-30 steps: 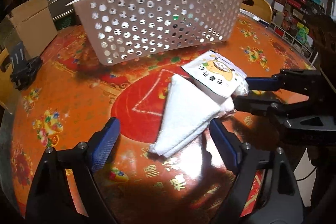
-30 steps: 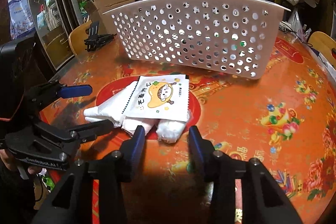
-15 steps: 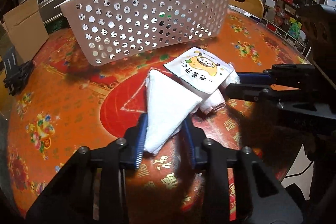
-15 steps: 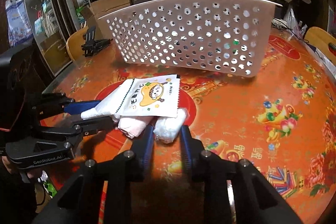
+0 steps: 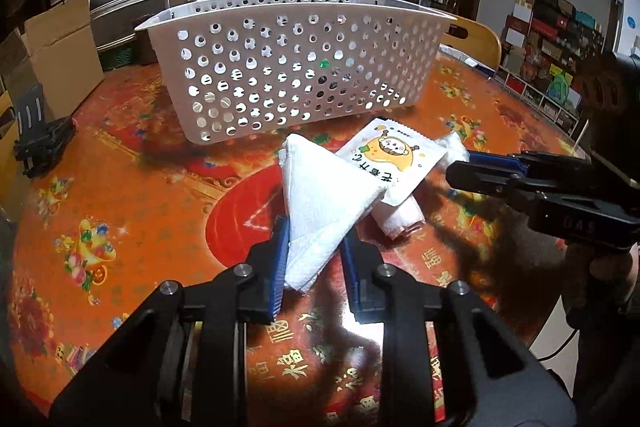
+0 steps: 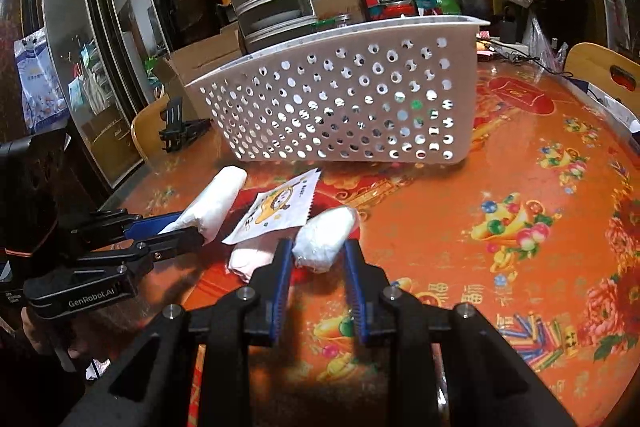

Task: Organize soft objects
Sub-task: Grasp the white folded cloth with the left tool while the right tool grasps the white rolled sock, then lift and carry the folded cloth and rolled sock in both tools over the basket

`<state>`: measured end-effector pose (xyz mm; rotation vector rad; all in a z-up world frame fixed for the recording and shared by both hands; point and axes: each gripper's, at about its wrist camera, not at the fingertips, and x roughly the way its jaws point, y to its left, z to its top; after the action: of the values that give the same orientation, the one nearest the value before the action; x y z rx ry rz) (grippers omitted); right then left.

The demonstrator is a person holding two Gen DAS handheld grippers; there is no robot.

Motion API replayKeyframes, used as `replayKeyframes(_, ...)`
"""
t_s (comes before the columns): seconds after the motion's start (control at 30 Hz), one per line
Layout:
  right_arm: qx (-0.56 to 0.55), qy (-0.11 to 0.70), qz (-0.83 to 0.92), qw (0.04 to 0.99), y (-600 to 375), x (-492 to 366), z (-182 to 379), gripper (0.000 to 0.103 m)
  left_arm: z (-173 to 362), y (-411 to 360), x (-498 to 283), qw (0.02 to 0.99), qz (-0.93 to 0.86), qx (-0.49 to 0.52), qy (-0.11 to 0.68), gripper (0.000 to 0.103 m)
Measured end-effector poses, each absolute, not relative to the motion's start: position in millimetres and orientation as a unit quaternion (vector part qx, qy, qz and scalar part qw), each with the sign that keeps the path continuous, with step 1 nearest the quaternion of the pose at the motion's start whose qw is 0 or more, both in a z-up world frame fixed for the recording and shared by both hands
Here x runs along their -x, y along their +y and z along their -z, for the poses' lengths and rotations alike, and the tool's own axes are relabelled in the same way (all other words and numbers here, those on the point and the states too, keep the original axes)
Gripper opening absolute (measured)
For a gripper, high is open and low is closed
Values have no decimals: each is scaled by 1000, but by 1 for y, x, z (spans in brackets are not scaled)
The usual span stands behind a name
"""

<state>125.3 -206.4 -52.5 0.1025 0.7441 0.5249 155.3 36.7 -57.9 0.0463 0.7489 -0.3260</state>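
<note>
The left gripper (image 5: 314,259) jaws pinched the limp folded white cloth (image 5: 322,203) by its corner; the right gripper (image 6: 316,267) jaws squeezed a squashy white plastic-wrapped roll (image 6: 326,237).

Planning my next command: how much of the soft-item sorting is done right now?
Nothing shows as placed; through its holes the white basket reveals no soft item. In hand: left gripper clamps the folded white towel, right gripper clamps the white roll. Left: the cartoon packet and pink roll on the table.
</note>
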Motion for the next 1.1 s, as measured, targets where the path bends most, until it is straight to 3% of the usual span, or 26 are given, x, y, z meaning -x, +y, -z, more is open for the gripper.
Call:
replayKeyframes(0.73, -38, 321, -229, 918, -216, -112, 42, 25, 53, 52, -149, 922, 153, 23, 355, 23)
replayKeyframes(1.1, -20, 309, -238, 921, -222, -108, 18, 25, 12, 55, -137, 937, 140, 16, 319, 23)
